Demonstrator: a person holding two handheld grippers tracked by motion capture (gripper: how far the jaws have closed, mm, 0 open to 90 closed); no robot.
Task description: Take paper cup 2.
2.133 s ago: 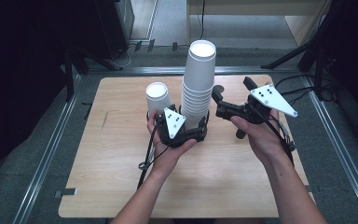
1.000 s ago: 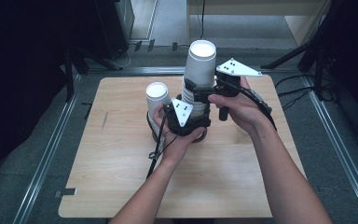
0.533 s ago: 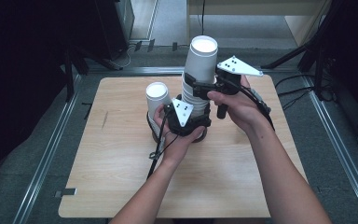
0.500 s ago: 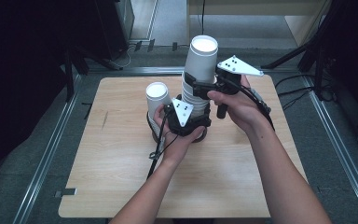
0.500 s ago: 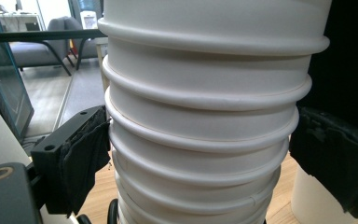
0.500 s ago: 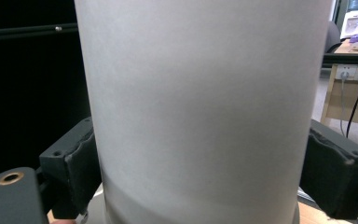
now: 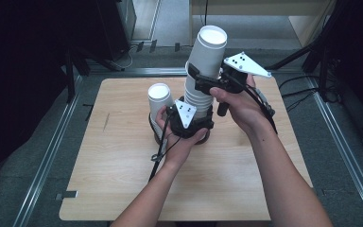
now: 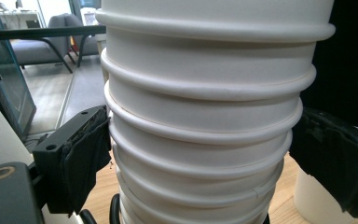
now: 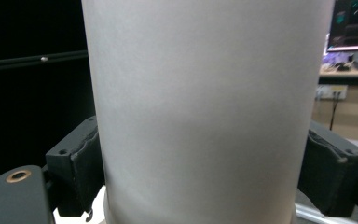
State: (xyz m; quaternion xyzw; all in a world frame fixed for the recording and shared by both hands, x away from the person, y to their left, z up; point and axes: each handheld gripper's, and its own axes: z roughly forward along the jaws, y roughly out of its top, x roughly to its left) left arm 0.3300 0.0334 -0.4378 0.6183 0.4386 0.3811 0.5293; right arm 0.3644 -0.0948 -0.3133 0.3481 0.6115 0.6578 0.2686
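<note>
A: Gripping the top cup [image 7: 209, 49] from its right side, the right gripper [image 7: 203, 84] has just been closing its jaws, and in the right gripper view both pads sit against the cup's wall [image 9: 205, 112], so I judge it holds that cup

B: And the left gripper [image 7: 196, 118]?

A: Lower down, clamped around the stack of cups [image 7: 197, 97] near its base. In the left gripper view the ribbed rims [image 8: 205, 135] stand between the two pads; the left pad touches, the right one is just at the rims' edge. Its jaws are spread wide because the stack is wide

B: So where does the stack stand?

A: Upright toward the back of the surface [image 7: 123, 179], leaning slightly to the right at the top. Its long axis runs nearly vertical, and that is what the coming move turns on: the top cup sits nested over the others, so it should come off only along that axis, upward and a little right

B: Which hand is nearer to that cup?

A: The right one, already on it. The left is the anchor below

B: Anything close by?

A: A single white cup [image 7: 159, 97] stands just left of the stack, beside the left hand [image 7: 177, 142], apart from the lifting path
</note>
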